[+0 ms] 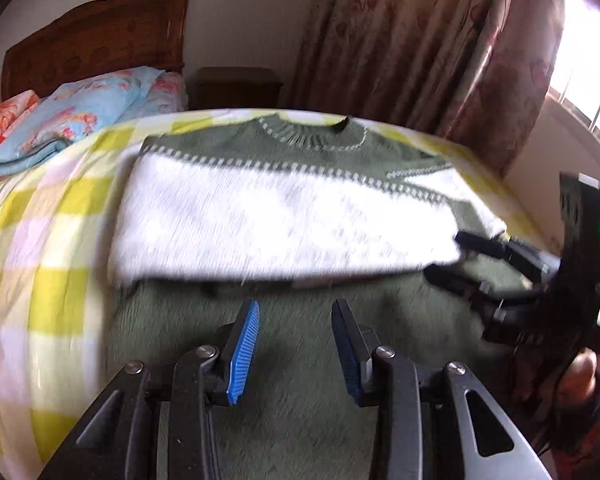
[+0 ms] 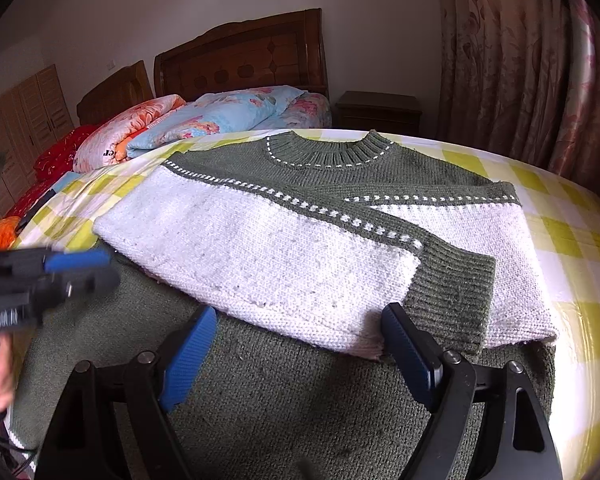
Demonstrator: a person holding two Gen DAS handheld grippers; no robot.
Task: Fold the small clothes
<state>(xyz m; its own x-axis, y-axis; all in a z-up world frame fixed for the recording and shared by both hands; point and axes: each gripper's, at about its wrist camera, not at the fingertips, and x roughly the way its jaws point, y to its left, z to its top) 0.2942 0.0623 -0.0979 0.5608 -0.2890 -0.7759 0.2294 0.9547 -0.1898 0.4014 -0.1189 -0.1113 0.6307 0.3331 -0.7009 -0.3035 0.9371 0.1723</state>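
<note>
A green and white knitted sweater (image 2: pixel 300 240) lies flat on the checked bedcover, collar at the far side, both sleeves folded across its chest. It also shows in the left wrist view (image 1: pixel 284 216). My left gripper (image 1: pixel 296 312) is open and empty, hovering over the sweater's green lower part. It shows at the left edge of the right wrist view (image 2: pixel 88 268). My right gripper (image 2: pixel 300 320) is open wide and empty, just in front of the folded sleeve's white edge and green cuff (image 2: pixel 452 292). In the left wrist view it (image 1: pixel 448 252) sits at the sweater's right side.
The yellow and white checked bedcover (image 2: pixel 560 232) drops off at the right. Folded floral quilts (image 2: pixel 204 120) lie near the wooden headboard (image 2: pixel 244 60). A dark nightstand (image 2: pixel 380 112) and pink curtains (image 2: pixel 520 60) stand at the far right.
</note>
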